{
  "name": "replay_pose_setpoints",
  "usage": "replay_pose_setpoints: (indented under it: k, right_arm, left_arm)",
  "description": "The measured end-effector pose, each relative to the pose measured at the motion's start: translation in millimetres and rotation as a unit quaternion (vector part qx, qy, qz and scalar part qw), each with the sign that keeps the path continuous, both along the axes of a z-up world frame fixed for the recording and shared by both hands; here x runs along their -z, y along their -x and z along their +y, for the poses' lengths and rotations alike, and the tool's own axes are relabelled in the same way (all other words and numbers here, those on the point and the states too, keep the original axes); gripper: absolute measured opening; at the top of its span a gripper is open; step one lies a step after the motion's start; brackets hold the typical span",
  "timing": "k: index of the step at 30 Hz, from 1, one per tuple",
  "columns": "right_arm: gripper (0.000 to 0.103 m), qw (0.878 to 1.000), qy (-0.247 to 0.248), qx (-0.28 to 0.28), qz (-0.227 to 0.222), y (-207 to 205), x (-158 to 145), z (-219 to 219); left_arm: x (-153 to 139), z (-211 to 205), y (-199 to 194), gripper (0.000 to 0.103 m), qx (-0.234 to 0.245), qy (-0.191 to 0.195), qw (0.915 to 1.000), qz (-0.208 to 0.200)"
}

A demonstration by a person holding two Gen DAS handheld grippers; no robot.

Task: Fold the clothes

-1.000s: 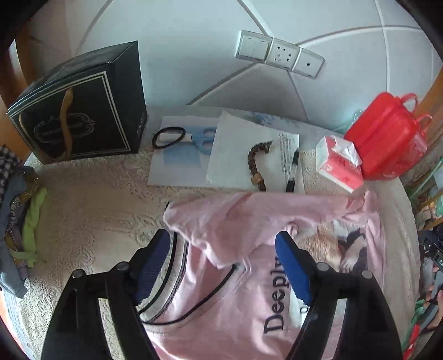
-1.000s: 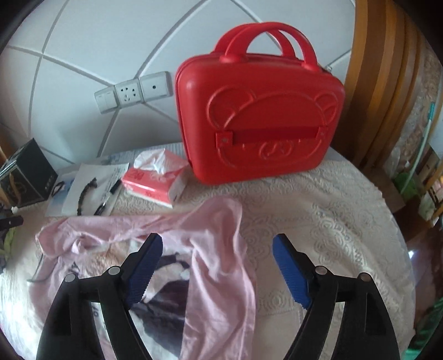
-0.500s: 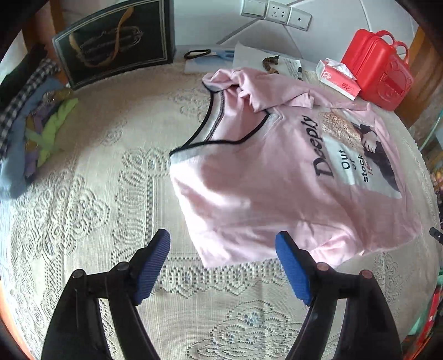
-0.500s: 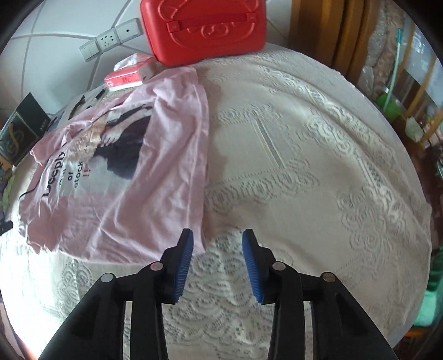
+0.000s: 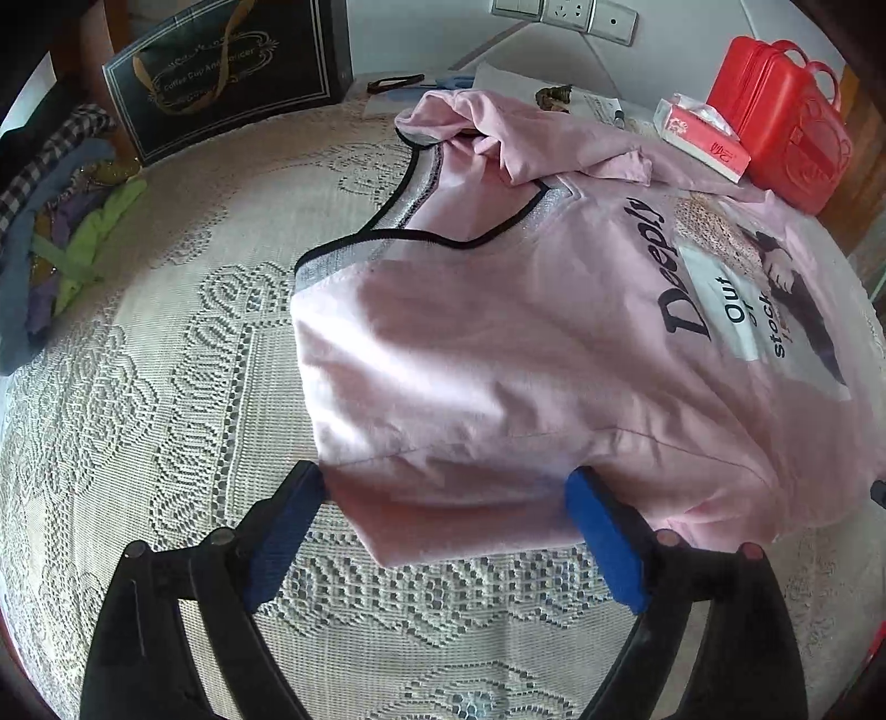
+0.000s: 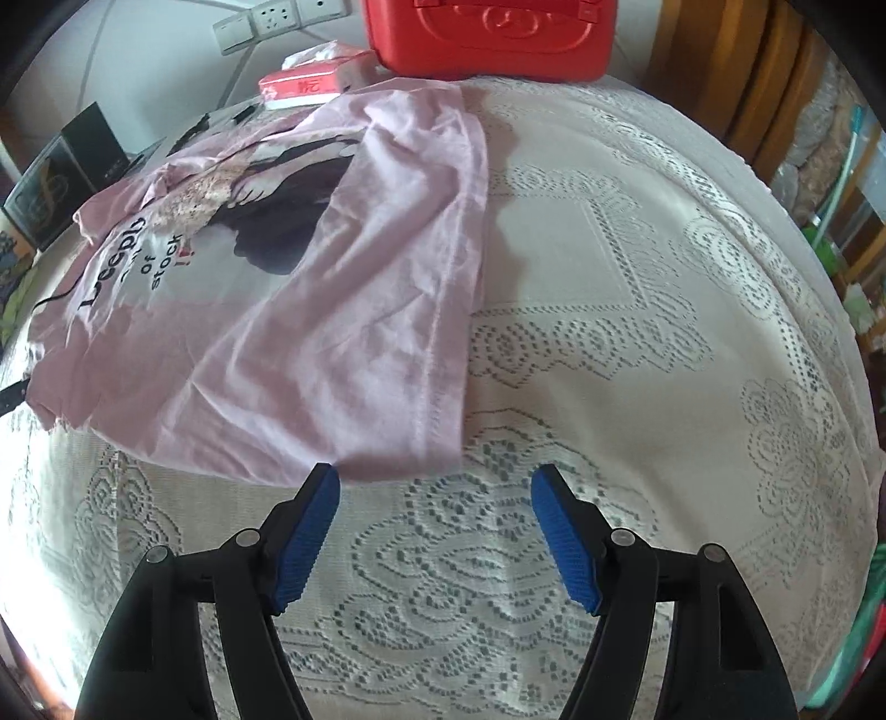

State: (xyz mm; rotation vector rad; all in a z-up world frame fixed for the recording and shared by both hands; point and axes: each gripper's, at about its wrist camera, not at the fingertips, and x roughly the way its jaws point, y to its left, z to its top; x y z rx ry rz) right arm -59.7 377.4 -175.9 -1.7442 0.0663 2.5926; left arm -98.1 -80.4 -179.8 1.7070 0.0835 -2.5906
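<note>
- The left gripper (image 5: pixel 446 490) stands wide, its blue pads (image 5: pixel 279 531) either side of the near sleeve edge of the pink shirt (image 5: pixel 526 343); the cloth lies between the pads and nothing is pinched
- The right gripper (image 6: pixel 434 495) is also wide, holding nothing, its left pad tip just at the shirt's (image 6: pixel 310 310) near hem corner, the right pad over bare lace tablecloth (image 6: pixel 637 310)
- The shirt lies spread print-up on the tablecloth (image 5: pixel 166 360), collar toward the left, hem toward the right; the far sleeve is bunched in a heap by the collar
- Its print shows the words "Deeply" and "Out of stock" beside a dark picture
- Far right, a red case (image 5: pixel 781 122) stands at the table's back edge, with a red tissue pack (image 5: pixel 700 135) just beside it on the left, touching the shirt's far edge
- Far left, a black gift bag (image 5: pixel 227 72) stands against the wall; papers with scissors (image 5: pixel 421 83) lie between it and the tissue pack
- At the left rim, a pile of other clothes (image 5: pixel 55 221) sits well apart from the shirt
- Wall sockets (image 5: pixel 565 14) are above the papers
</note>
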Motion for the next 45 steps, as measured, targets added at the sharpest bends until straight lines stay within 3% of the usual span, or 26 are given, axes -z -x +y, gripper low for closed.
replay_pose_setpoints:
  k: [1,2,3,4,5,7,16,19,22,24,28,29,32,33,35,37,38,41,45]
  right_arm:
    - [0.072,1.000,-0.001,-0.008,-0.003,3,2,-6]
    - [0.063,1.000,-0.001,-0.017,-0.008,6,5,-12]
    - [0.052,1.000,-0.010,-0.025,-0.007,8,4,-17]
    - [0.033,0.999,-0.019,-0.032,-0.007,9,2,-23]
    - [0.005,0.999,-0.029,-0.039,-0.006,11,-1,-29]
    - [0.005,0.998,-0.040,-0.047,0.001,12,-8,-37]
    - [0.002,0.996,0.031,-0.018,0.082,-42,-95,8]
    - [0.002,0.994,0.048,-0.010,0.096,-65,-113,24]
    - [0.002,0.995,0.036,-0.003,0.090,-71,-107,40]
    - [0.006,0.995,0.049,0.011,0.088,-74,-99,46]
    - [0.057,0.995,0.061,0.024,0.074,-72,-76,41]
    - [0.061,0.995,0.063,0.028,0.067,-70,-70,39]
    - [0.062,0.995,0.071,0.035,0.054,-65,-55,33]
    - [0.062,0.995,0.074,0.037,0.050,-64,-50,31]
    - [0.069,0.996,0.070,0.034,0.042,-58,-41,24]
    - [0.073,0.996,0.069,0.030,0.038,-51,-33,14]
    - [0.074,0.996,0.073,0.028,0.038,-49,-30,9]
    - [0.074,0.996,0.074,0.023,0.039,-38,-21,-6]
    - [0.074,0.998,0.056,0.020,0.036,-28,-14,-18]
  left_arm:
    - [-3,0,0,0.077,-0.001,0.000,1.0000,-0.004]
    - [-6,-1,0,0.062,-0.004,0.000,1.0000,-0.008]
    - [-11,-3,0,0.023,-0.011,0.002,0.9998,-0.014]
    - [-16,-5,0,0.005,-0.019,0.002,0.9997,-0.018]
    - [-20,-8,-3,0.005,-0.026,-0.002,0.9995,-0.016]
    - [-33,-14,-10,0.005,-0.036,-0.010,0.9993,-0.001]
    - [-97,-37,-81,0.004,-0.062,-0.042,0.9959,0.050]
    - [-98,-33,-99,0.004,-0.042,-0.050,0.9964,0.053]
    - [-85,-20,-89,0.004,-0.029,-0.065,0.9967,0.039]
    - [-75,-11,-80,0.004,-0.024,-0.076,0.9964,0.027]
    - [-52,-3,-57,0.004,-0.018,-0.083,0.9964,0.003]
    - [-48,-3,-52,0.004,-0.016,-0.079,0.9967,-0.002]
    - [-38,-3,-35,0.004,-0.004,-0.068,0.9977,-0.008]
    - [-36,-4,-29,0.005,-0.003,-0.069,0.9976,-0.008]
    - [-34,-9,-18,0.022,0.003,-0.073,0.9973,0.003]
    - [-28,-11,-7,0.087,0.010,-0.080,0.9967,0.007]
    - [-22,-11,-4,0.096,0.015,-0.085,0.9962,0.005]
    - [-2,-5,1,0.099,0.026,-0.077,0.9966,-0.018]
    - [6,13,-2,0.103,0.049,-0.019,0.9986,-0.012]
